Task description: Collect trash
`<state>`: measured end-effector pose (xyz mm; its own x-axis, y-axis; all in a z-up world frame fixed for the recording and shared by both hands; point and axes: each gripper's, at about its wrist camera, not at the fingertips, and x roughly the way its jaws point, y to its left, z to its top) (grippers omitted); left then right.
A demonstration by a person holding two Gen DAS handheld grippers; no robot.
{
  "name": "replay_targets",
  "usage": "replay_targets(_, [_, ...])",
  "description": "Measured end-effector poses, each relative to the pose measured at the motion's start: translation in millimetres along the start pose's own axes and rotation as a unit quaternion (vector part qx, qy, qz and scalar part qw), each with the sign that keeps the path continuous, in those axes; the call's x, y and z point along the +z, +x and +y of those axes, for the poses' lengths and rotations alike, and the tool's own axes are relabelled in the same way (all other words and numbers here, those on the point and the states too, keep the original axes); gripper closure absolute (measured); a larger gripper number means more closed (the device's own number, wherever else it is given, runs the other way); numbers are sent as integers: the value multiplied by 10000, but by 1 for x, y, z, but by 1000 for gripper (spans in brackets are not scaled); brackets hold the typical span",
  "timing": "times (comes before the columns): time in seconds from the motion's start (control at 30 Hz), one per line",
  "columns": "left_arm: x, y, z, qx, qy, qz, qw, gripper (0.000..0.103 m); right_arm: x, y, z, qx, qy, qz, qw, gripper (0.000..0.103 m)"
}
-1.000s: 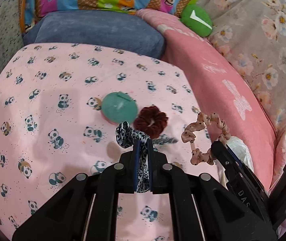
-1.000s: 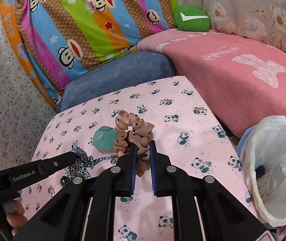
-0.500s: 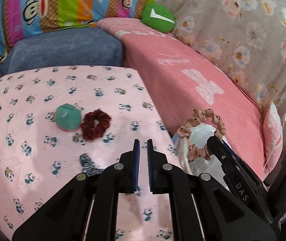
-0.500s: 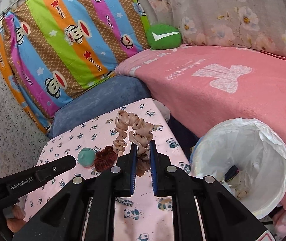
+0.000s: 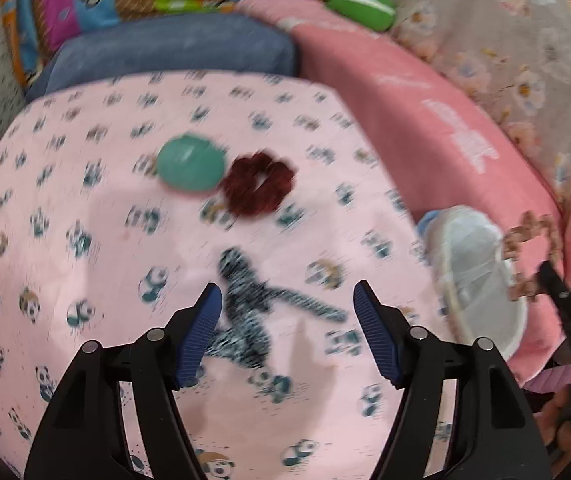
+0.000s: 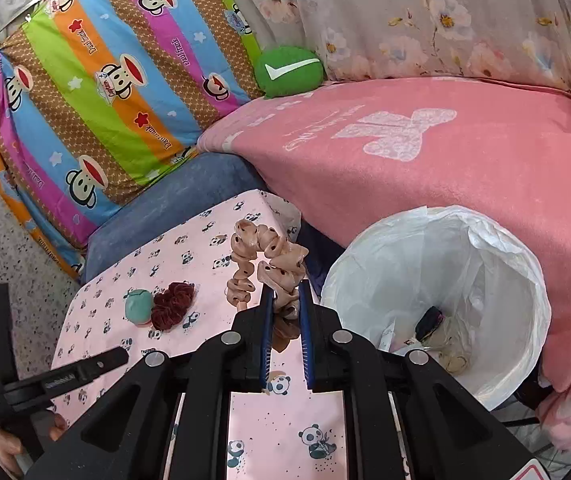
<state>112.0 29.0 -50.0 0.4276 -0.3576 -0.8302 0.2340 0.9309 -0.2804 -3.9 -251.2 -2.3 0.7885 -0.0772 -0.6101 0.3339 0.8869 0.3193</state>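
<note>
Jaws first: left gripper (image 5: 287,312) just opened wide, nothing pinched, black-and-white hair tie (image 5: 245,300) lying loose on the panda-print tabletop (image 5: 85,168) below and between the open pads. Right gripper (image 6: 285,320) clamped narrow on the tan spotted scrunchie (image 6: 263,264), held up off the tabletop, just beside the rim of the white-lined bin (image 6: 437,292).

Largest to smallest, advice for the step in hand:
- Bin: carry the right gripper further over the open mouth before letting go, not over the rim.
- Tabletop: lower the left gripper squarely, pads either side of the hair tie's thick knot, not its thin tail.
- Dark red scrunchie (image 5: 259,188) and teal disc (image 5: 189,166), touching each other: leave for later.
</note>
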Motion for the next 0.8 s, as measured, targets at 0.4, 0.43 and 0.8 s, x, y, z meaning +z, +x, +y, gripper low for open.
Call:
replay_targets(0.4, [-18,54,13,37,-139,595,9981,94,-16,20,12,94,-119,288,9995,91])
replay_targets(0.43, [-18,54,11,31,-119,612,9980,97,-16,20,12,97,-126,298,9994,91])
replay_targets(0.8, [-7,14,-41,-271,401,148,9987,101,-14,13,12,188,-96,216,9995,91])
